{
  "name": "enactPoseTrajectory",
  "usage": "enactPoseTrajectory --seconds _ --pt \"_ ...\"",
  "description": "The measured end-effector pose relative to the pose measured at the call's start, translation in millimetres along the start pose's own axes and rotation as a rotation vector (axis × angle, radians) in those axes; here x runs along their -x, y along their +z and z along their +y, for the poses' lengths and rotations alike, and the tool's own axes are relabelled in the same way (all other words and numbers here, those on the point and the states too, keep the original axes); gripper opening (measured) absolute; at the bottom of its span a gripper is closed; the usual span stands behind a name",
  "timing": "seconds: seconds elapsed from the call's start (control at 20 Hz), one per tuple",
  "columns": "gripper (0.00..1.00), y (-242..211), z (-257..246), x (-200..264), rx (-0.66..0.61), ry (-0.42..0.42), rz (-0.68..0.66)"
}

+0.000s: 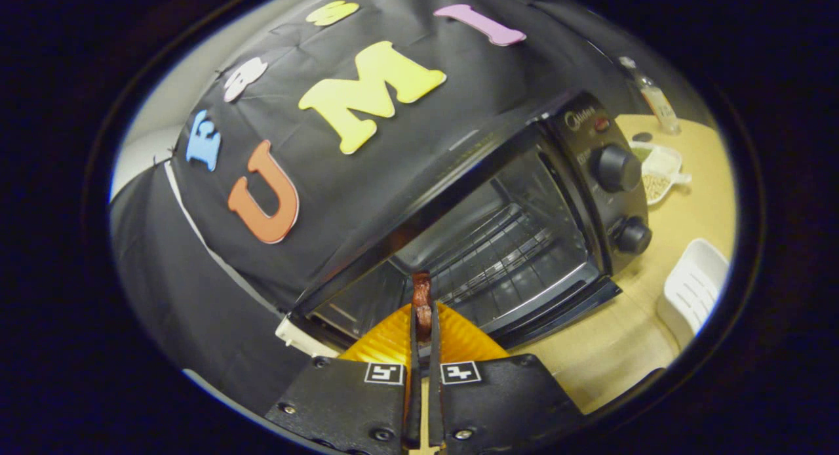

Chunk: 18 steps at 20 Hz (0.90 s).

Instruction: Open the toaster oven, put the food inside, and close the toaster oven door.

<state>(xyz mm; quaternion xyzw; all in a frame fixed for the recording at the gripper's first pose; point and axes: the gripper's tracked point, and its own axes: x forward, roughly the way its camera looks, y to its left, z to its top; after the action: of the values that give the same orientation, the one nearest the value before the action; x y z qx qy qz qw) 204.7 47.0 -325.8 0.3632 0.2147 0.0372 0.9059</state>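
Observation:
The black toaster oven stands open just ahead of me, tilted in this view. Its door hangs down at the front, and the wire rack inside is bare. My gripper is shut on a thin brown-red piece of food, which sticks out past the fingertips at the oven's mouth. An orange ribbed thing spreads under and beside the fingers; I cannot tell whether it is part of the food or a dish below it.
Two black knobs sit on the oven's right panel. On the wooden table beyond the oven are a white dish of grains, a small bottle and a white slotted basket. Black cloth hangs behind the oven.

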Motion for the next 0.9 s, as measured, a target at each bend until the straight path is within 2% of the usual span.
enactPoseTrajectory --seconds 0.25,0.45,0.6,0.65,0.75,0.9 --pt "0.08 1 -13 -27 -0.007 0.012 -0.026" --pt "0.15 15 -21 -29 0.094 -0.019 -0.056" --pt "0.25 46 -37 -19 0.259 -0.122 -0.163" --pt "0.30 55 -37 -15 0.314 -0.132 -0.208" --pt "0.44 64 -31 -1 0.419 -0.121 -0.283" --pt "0.49 73 -20 31 0.487 -0.103 -0.396"
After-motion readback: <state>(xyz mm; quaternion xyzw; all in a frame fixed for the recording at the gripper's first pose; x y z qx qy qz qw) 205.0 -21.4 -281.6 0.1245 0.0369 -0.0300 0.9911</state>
